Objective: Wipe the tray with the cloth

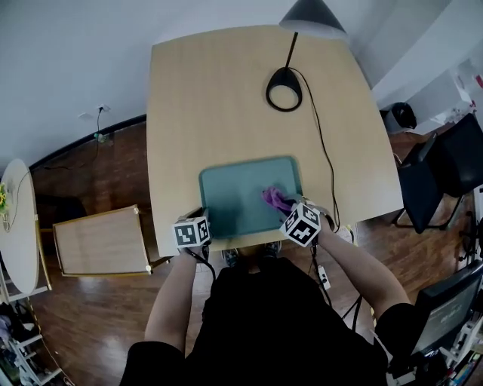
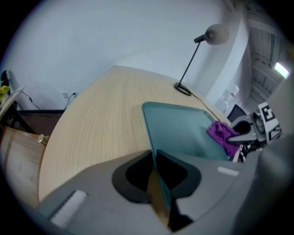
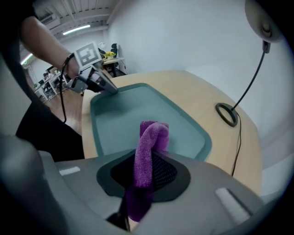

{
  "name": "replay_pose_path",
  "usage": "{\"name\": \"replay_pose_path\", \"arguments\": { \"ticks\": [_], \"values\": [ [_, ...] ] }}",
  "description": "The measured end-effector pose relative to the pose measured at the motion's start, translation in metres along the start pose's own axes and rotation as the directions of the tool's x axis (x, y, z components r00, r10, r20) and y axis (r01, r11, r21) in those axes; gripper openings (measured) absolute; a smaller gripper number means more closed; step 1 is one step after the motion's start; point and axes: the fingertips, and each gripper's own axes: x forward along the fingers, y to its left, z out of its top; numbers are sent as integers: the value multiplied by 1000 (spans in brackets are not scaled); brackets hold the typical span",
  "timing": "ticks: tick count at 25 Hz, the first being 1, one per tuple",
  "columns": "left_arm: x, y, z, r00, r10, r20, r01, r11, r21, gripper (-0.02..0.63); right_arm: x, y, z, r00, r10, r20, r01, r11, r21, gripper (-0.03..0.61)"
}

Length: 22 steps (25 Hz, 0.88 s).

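Pale counter [image 1: 219, 98] bears the stiff-looking tray [image 1: 234, 197], its near rim pinched by the left hand-held gripper [image 2: 155, 158]; the right hand-held gripper [image 3: 147, 158] clamps the soft, limp cloth [image 3: 150, 135] mid-fold over the tray's right side.

Office — lamp [image 1: 313, 16], chairs [image 1: 441, 173], monitor [image 1: 447, 310]

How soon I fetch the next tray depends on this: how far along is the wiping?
Done: the right gripper clamps the purple cloth in its fingers; the left gripper pinches the near-left rim of the teal tray, steadying it. In hand: the cloth is at the tray's near-right corner. Left: seemingly the rest of the tray; no wiped patch is distinguishable.
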Motion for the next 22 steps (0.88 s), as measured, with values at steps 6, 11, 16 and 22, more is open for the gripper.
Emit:
{"name": "replay_pose_path", "arguments": {
  "ticks": [6, 11, 16, 22],
  "values": [
    [0, 1, 2, 1000, 7, -2, -7, 1000, -2, 55, -9, 47, -10, 998, 67, -14, -68, 985, -156, 69],
    [0, 0, 1, 1000, 3, 0, -3, 1000, -2, 55, -4, 55, -9, 994, 81, -73, -101, 940, -326, 69],
    [-4, 1, 4, 1000, 13, 6, -13, 1000, -2, 55, 3, 40, 1, 991, 104, -83, -127, 928, -351, 69],
    [-9, 3, 2, 1000, 26, -2, -26, 1000, 2, 55, 20, 1, 31, 994, 81, -73, -101, 932, -348, 69]
  ]
}}
